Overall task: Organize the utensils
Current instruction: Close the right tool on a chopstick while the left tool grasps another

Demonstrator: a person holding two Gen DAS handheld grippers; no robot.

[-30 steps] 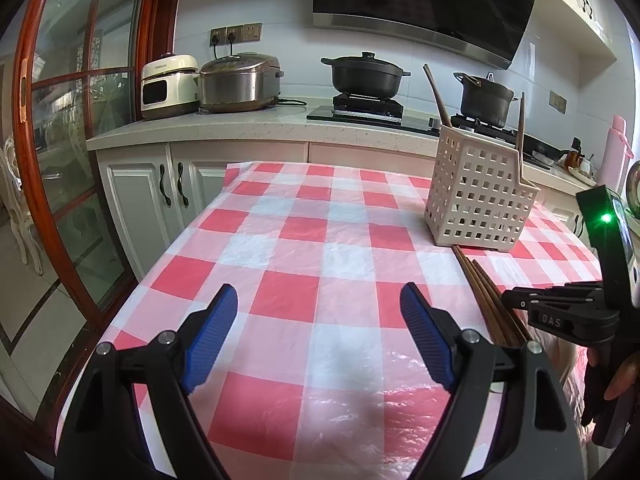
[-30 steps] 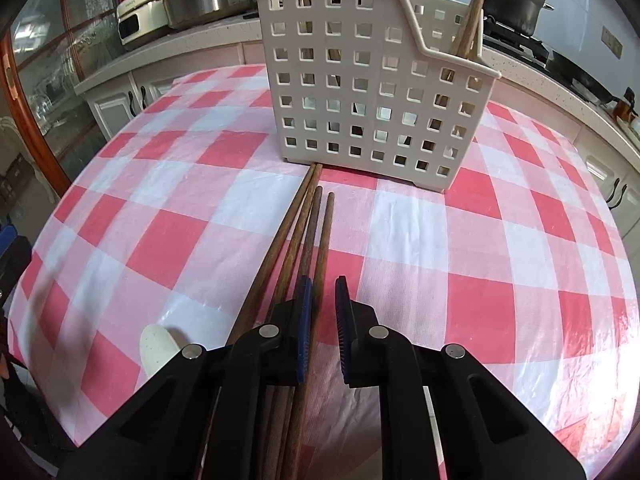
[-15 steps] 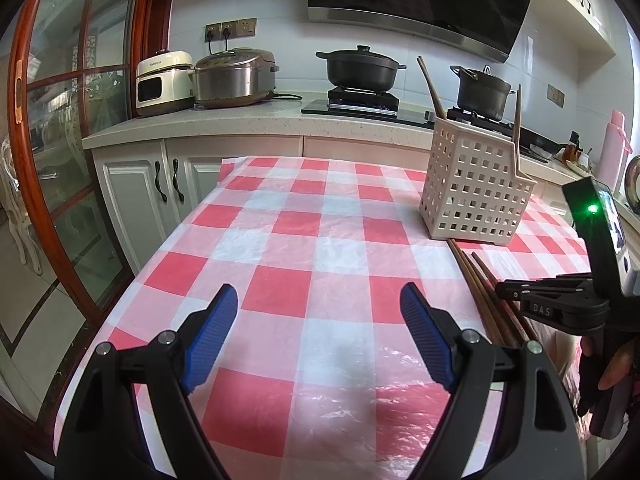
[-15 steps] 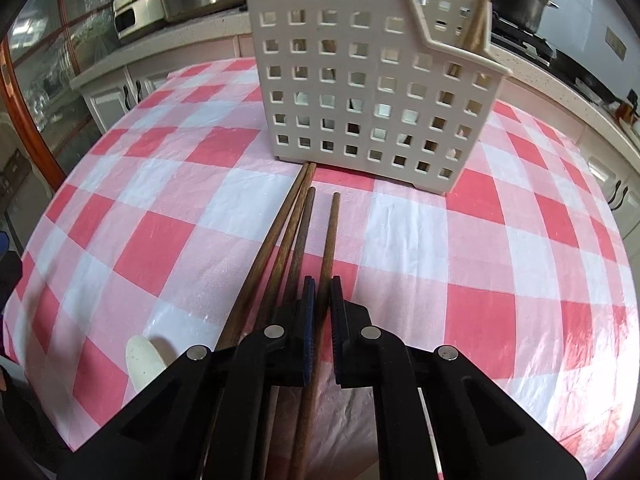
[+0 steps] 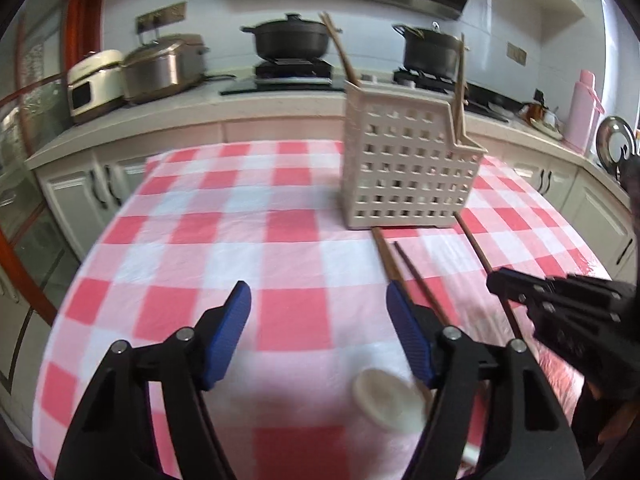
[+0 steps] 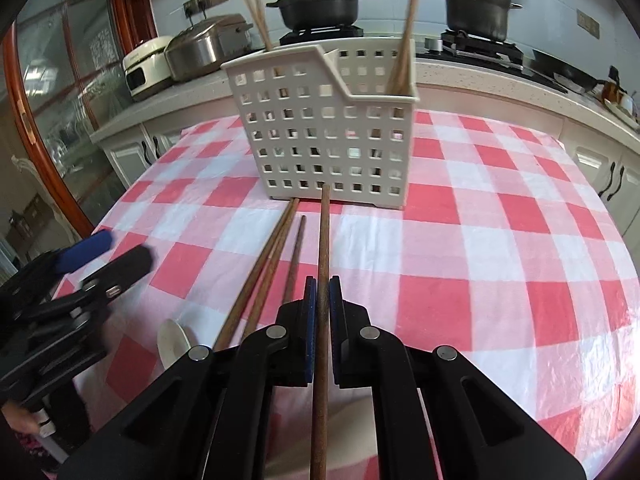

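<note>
Right wrist view first: the table [image 6: 500, 220] under its red-check plastic cloth fills the scene, and the white slotted caddy [image 6: 328, 128] stands upright near its far side with a few chopsticks already leaning inside.

Next down in size, the right gripper [image 6: 319, 300]. Its jaws are together, clamped on one brown chopstick [image 6: 323, 240], which runs straight out between the pads and points at the foot of the caddy, tip just short of it. It looks raised off the cloth at the front, though I can't be sure the far end is clear.

The left gripper [image 5: 318, 320] hangs over the cloth with its jaws closing and nothing between them; the blue pads stand well apart.

Three more sticks [image 6: 276, 248] lie loose on the cloth just left of the held one, fanned toward the caddy. A small white spoon [image 5: 386, 398] rests near the table's front edge, just beside the left gripper's right finger.

Handling, as I judge it: that chopstick is light, stiff and thin, likely smooth wood, so it could pivot or slide in a narrow pinch. The hold sits roughly mid-length, which seems good for balance; it'll want tipping upright before it drops through the caddy's open top. The spoon looks ceramic, so brittle and slick; best taken across its handle, gently.
</note>
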